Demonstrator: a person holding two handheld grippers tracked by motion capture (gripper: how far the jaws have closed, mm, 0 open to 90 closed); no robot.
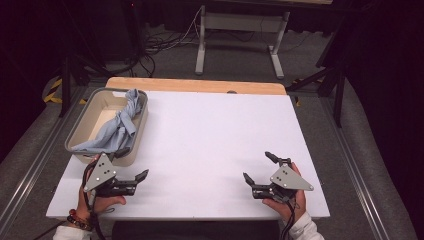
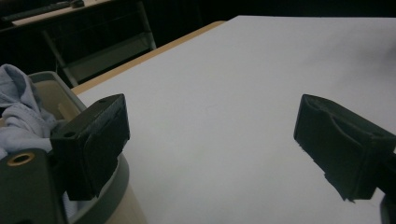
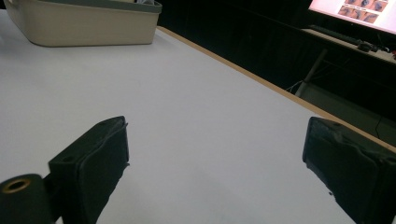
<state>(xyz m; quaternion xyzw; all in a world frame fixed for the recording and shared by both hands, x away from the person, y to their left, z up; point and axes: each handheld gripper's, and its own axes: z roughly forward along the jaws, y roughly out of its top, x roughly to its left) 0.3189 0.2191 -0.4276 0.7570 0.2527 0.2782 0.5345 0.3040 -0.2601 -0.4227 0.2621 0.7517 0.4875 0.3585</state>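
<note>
A beige bin (image 1: 81, 125) with a grey rim stands at the table's left side, and a crumpled light-blue cloth (image 1: 119, 126) lies inside it, bunched up against the far right wall. My left gripper (image 1: 134, 163) rests low over the white table near the front edge, just in front of the bin's near right corner, jaws wide apart and empty. In the left gripper view (image 2: 212, 140) the bin's rim (image 2: 109, 193) and the cloth (image 2: 21, 116) sit right beside its left jaw. My right gripper (image 1: 256, 165) is open and empty at the front right. In its own view (image 3: 217, 165), the bin (image 3: 84, 25) stands far off.
The white table top (image 1: 210, 140) has a wooden strip (image 1: 195, 85) along its far edge. Beyond it stand a metal table frame (image 1: 240, 37) and cables on the floor. A lit screen (image 3: 357, 11) shows at the top right of the right gripper view.
</note>
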